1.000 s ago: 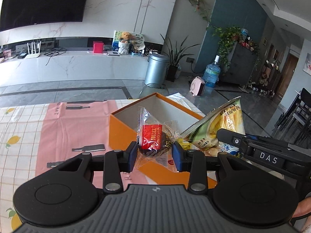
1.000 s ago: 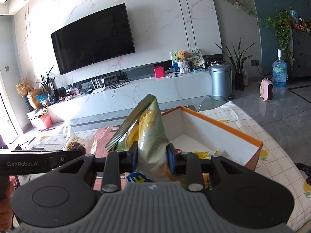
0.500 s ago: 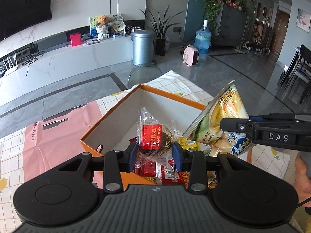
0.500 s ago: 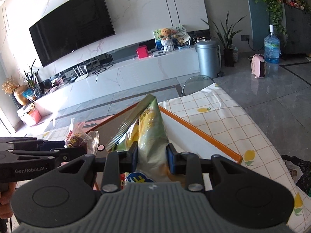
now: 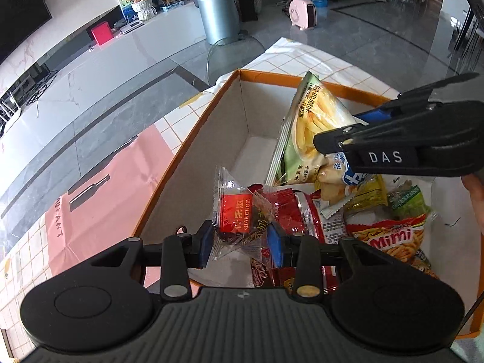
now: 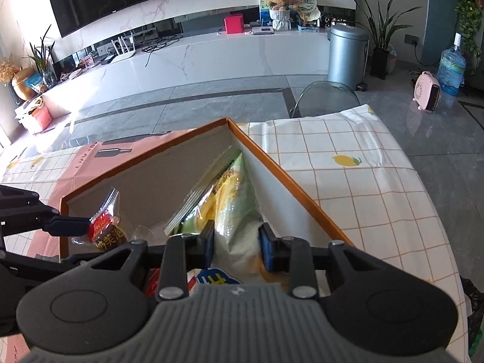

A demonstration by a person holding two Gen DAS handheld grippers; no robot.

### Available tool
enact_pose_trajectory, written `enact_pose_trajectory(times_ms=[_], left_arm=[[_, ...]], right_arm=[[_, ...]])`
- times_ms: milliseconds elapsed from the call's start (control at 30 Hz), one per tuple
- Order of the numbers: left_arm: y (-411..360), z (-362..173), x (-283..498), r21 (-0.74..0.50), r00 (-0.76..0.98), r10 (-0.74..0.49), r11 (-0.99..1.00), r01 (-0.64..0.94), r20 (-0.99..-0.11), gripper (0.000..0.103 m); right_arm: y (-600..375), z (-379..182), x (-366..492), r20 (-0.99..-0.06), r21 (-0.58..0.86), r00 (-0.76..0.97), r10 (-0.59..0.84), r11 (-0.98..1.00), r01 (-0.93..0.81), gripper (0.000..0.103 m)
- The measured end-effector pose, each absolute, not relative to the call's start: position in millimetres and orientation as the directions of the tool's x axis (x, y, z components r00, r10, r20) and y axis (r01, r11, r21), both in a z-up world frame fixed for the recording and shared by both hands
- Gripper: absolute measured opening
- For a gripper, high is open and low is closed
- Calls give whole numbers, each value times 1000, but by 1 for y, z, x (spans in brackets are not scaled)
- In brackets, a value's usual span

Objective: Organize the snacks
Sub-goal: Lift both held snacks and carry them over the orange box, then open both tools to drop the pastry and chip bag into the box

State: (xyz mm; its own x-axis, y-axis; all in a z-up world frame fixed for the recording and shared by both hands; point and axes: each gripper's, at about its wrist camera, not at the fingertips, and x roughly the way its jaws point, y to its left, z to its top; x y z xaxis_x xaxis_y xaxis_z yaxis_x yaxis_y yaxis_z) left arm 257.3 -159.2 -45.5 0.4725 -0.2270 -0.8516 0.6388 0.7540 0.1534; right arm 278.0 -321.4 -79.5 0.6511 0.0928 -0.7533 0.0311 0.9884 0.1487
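Clear-wrapped red-label snack packet sits clamped in the left claw above the orange-rimmed cardboard box — the right claw grips a yellow-green crisp bag.

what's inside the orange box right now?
The orange box holds a pile of packets at its near end, among them a Mimi bag; its far end shows bare floor. Anything under the pile is hidden.
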Motion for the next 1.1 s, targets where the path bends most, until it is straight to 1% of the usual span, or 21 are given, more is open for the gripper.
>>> enact_pose_trajectory(times_ms=[200, 267, 433, 500, 567, 633, 700, 800, 933, 1033, 1100], left_arm=[[-165, -60, 270, 166, 447, -196, 742, 649, -873, 43], [-167, -63, 271, 164, 442, -189, 746, 646, -877, 43], [-161, -65, 267, 154, 431, -188, 751, 642, -882, 44], [-161, -61, 266, 163, 439, -183, 751, 640, -880, 49], [-161, -57, 263, 169, 441, -180, 748, 641, -879, 50], [-161, -52, 259, 180, 455, -178, 750, 637, -873, 53], [-160, -46, 255, 189, 472, -179, 752, 631, -864, 63], [-157, -36, 247, 204, 497, -190, 747, 633, -847, 73], [-158, -20, 235, 242, 522, -182, 728, 641, -834, 78], [-159, -6, 223, 277, 546, -180, 709, 649, -818, 78], [-157, 6, 212, 292, 563, -185, 703, 649, -806, 79]], right_arm=[[-307, -88, 292, -762, 104, 645, 54, 994, 39, 29], [-305, -88, 297, -768, 97, 638, 53, 995, 34, 33], [-305, -86, 303, -791, 107, 607, 79, 994, 10, 39], [-307, -84, 305, -800, 127, 592, 92, 992, 18, 42], [-310, -81, 305, -801, 142, 590, 97, 989, 30, 51], [-311, -76, 305, -798, 151, 594, 99, 988, 38, 57], [-311, -71, 304, -796, 157, 596, 104, 987, 38, 57], [-310, -63, 301, -791, 135, 605, 87, 990, 34, 57], [-309, -52, 290, -795, 120, 602, 75, 992, 35, 59], [-307, -38, 276, -796, 98, 603, 56, 995, 36, 68], [-307, -25, 263, -794, 92, 606, 53, 995, 33, 69]])
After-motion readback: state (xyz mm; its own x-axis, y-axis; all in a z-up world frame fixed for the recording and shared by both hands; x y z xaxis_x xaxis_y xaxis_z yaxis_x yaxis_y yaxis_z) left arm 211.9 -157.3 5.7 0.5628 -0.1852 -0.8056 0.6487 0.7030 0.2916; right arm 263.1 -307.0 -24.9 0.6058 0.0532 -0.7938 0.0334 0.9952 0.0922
